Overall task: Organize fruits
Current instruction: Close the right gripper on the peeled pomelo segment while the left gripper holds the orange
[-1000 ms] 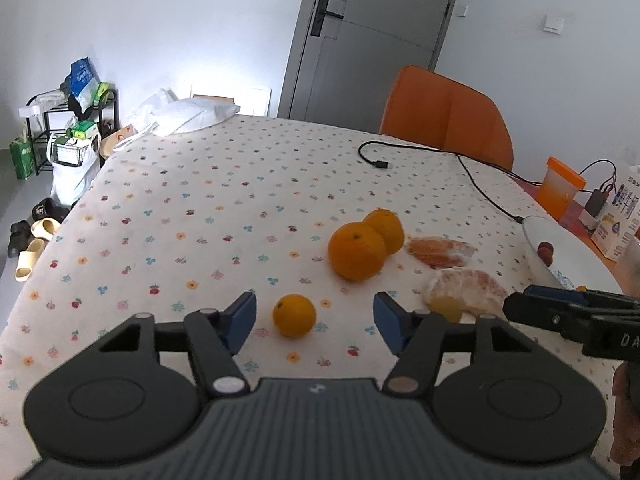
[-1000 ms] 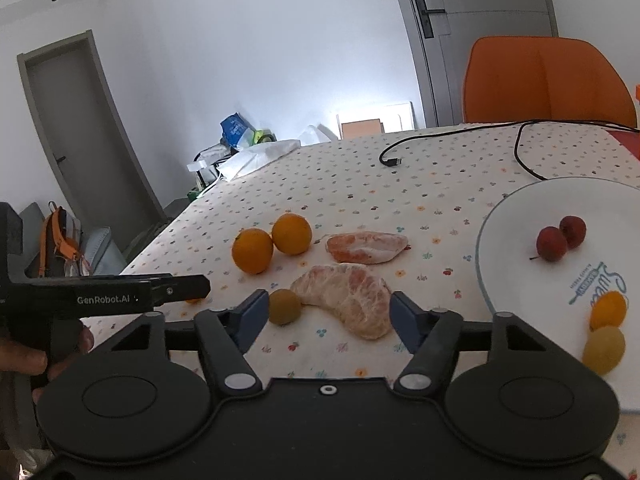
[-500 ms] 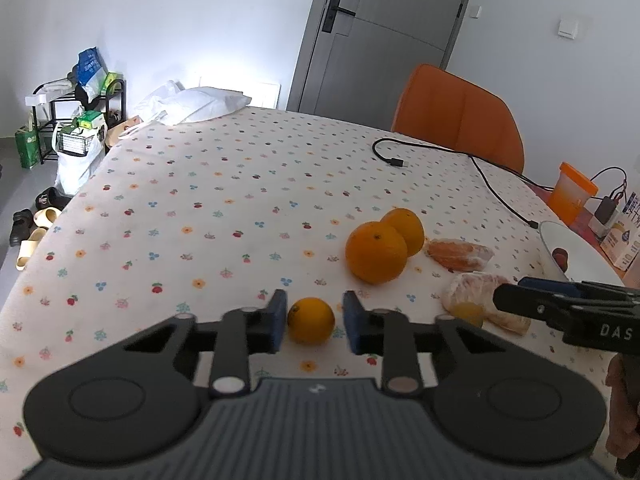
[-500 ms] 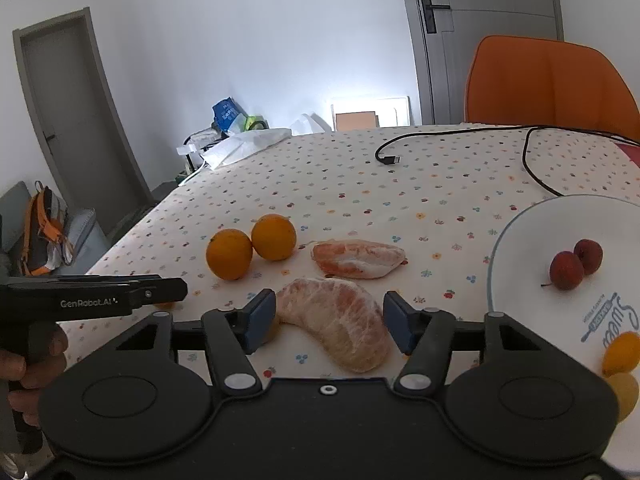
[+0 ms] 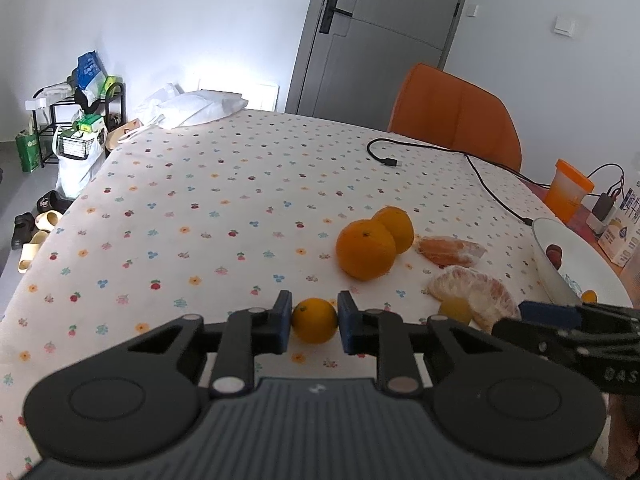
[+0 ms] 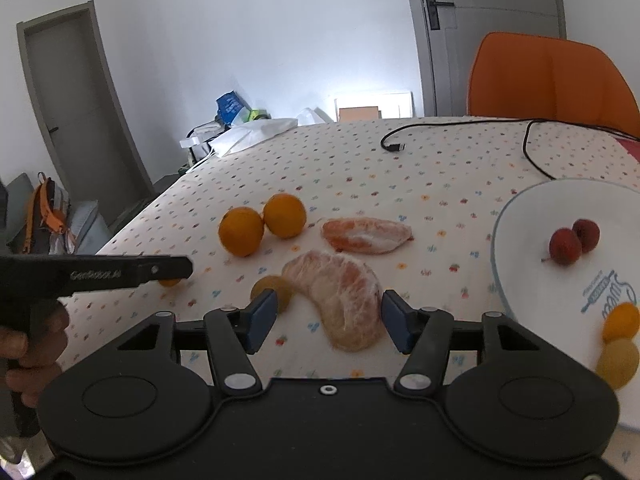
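left hand-held gripper point(image 5: 314, 321) clamped, right hand-held gripper point(image 6: 328, 316) parted

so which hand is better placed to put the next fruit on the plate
Left. The left gripper is shut on the small orange, ready to lift. The right gripper only straddles the peeled segment, though it sits nearer the plate.

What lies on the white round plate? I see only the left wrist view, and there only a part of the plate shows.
Observer: On the white round plate, two small red round fruits lie side by side, touching.
Operator: Anything else there?
Observer: Two small yellow-orange round fruits sit at its near rim.
Operator: And the right gripper's jaws?
Observer: The right gripper is open; its jaws stand on either side of the large peeled citrus piece.
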Motion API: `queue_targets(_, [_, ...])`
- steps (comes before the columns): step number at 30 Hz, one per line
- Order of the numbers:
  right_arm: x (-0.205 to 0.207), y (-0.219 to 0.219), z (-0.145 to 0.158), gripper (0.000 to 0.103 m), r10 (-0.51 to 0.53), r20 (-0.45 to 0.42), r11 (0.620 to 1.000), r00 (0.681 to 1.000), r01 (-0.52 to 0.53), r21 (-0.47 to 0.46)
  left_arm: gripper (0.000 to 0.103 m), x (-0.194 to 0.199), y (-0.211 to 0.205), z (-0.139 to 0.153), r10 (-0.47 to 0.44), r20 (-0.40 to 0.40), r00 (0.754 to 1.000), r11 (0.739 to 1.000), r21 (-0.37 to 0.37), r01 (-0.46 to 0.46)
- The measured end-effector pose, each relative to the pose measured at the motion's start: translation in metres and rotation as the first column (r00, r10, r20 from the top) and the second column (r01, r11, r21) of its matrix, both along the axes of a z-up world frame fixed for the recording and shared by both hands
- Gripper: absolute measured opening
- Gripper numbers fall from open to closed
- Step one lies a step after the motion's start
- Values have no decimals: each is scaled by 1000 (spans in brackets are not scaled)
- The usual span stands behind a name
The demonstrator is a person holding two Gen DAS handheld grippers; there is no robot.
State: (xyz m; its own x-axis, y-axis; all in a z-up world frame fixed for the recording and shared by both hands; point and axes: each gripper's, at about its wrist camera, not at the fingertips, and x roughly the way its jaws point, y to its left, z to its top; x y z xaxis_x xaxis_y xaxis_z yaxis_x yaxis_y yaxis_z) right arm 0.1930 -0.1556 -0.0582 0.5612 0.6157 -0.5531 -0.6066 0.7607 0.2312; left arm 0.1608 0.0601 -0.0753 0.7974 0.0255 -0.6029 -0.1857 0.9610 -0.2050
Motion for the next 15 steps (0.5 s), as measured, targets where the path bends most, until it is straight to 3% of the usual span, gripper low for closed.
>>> queue_targets(4, [-3, -3, 1, 57, 28, -18, 999, 999, -28, 22, 23, 0, 0, 0, -1, 1, 1000, 1000, -1, 1])
queue_targets(15, [8, 10, -8, 58, 21, 2, 999, 1000, -21, -30, 23, -1, 10, 1, 6, 2, 1000, 1000, -30, -6])
